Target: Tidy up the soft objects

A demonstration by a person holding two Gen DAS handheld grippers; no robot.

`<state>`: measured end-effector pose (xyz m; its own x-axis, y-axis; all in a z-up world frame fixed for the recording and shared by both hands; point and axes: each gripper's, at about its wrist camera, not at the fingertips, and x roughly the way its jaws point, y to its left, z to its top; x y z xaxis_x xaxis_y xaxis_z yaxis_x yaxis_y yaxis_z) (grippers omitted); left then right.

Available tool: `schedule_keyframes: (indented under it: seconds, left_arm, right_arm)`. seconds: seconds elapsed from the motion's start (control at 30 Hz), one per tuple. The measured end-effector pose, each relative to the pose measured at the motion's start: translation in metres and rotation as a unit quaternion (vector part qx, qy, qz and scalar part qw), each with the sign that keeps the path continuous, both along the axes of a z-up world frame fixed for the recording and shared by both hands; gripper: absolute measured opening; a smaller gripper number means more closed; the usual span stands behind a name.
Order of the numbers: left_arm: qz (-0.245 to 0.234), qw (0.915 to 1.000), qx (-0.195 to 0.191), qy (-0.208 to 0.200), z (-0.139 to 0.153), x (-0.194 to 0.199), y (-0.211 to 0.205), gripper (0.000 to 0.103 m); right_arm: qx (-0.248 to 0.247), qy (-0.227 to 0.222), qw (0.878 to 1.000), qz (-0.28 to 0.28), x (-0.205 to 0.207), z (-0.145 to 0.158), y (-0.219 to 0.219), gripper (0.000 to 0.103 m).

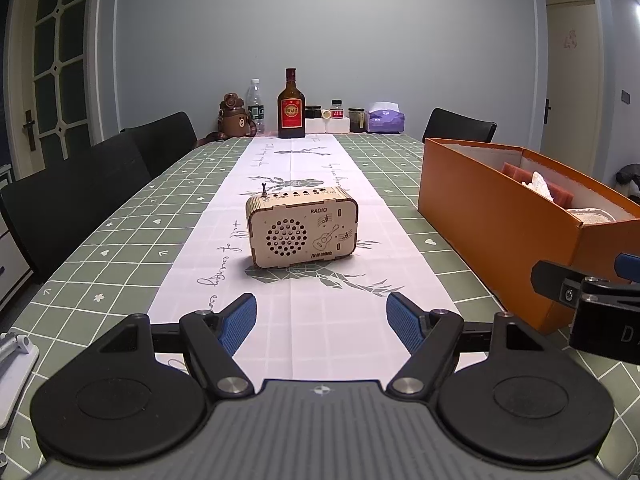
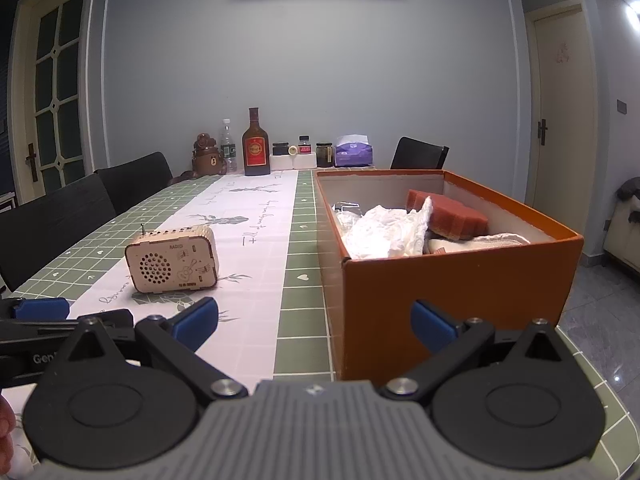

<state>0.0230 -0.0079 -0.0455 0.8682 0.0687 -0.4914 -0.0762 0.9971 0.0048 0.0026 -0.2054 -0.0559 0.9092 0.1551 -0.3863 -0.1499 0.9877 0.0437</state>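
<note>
An orange box (image 2: pixel 452 292) stands on the table's right side; it also shows in the left wrist view (image 1: pixel 492 220). Inside lie a crumpled white cloth (image 2: pixel 384 232), a red-brown sponge (image 2: pixel 452 216) and a beige towel (image 2: pixel 480 242). My left gripper (image 1: pixel 321 322) is open and empty, low over the white runner, facing a wooden toy radio (image 1: pixel 302 226). My right gripper (image 2: pixel 314 326) is open and empty, just in front of the box's near wall. The radio (image 2: pixel 172 260) sits to its left.
A liquor bottle (image 1: pixel 291 106), water bottle (image 1: pixel 256 106), bear flask (image 1: pixel 233 118), jars and a purple tissue pack (image 1: pixel 386 118) stand at the table's far end. Black chairs (image 1: pixel 76 196) line the left side, one (image 1: pixel 460 126) at the far right. A white object (image 1: pixel 16 376) lies at the near left.
</note>
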Motion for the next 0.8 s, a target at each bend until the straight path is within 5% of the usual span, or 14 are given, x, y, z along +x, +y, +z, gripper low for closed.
schedule_keyframes:
  seconds: [0.8]
  left_arm:
    - [0.005,1.0,-0.004,0.003,0.0003,-0.0014,0.004,0.087]
  right_arm:
    - [0.002,0.003,1.0,0.001,-0.0003,-0.0019,0.0007,0.1]
